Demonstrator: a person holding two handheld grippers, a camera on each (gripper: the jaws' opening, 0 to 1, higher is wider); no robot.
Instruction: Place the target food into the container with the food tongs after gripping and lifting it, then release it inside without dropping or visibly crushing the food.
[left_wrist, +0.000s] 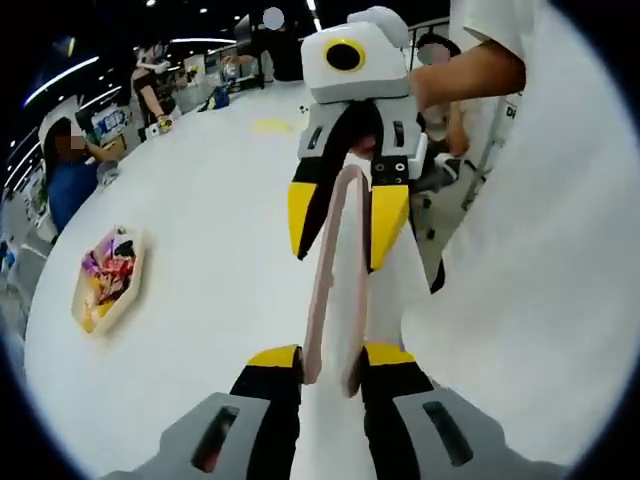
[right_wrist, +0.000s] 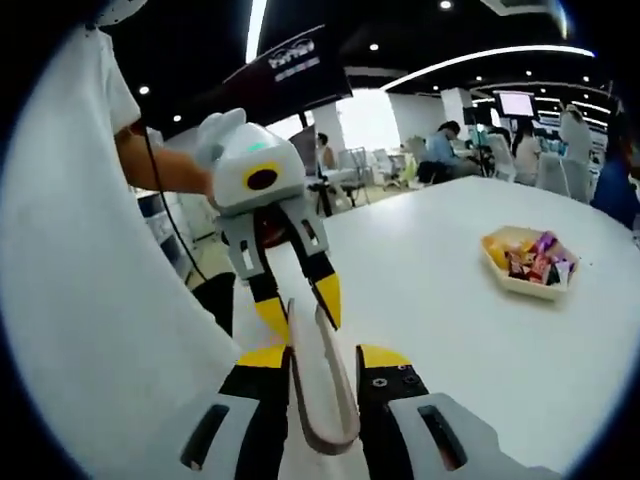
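Pink tongs gripped between both grippers' jaws; sign writing unreadable; snack tray apart.

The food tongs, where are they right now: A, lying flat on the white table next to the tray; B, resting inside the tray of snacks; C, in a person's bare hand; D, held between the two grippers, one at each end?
D: the food tongs span from the left gripper at one end to the right gripper at the other, off the white table and apart from the tray of snacks.
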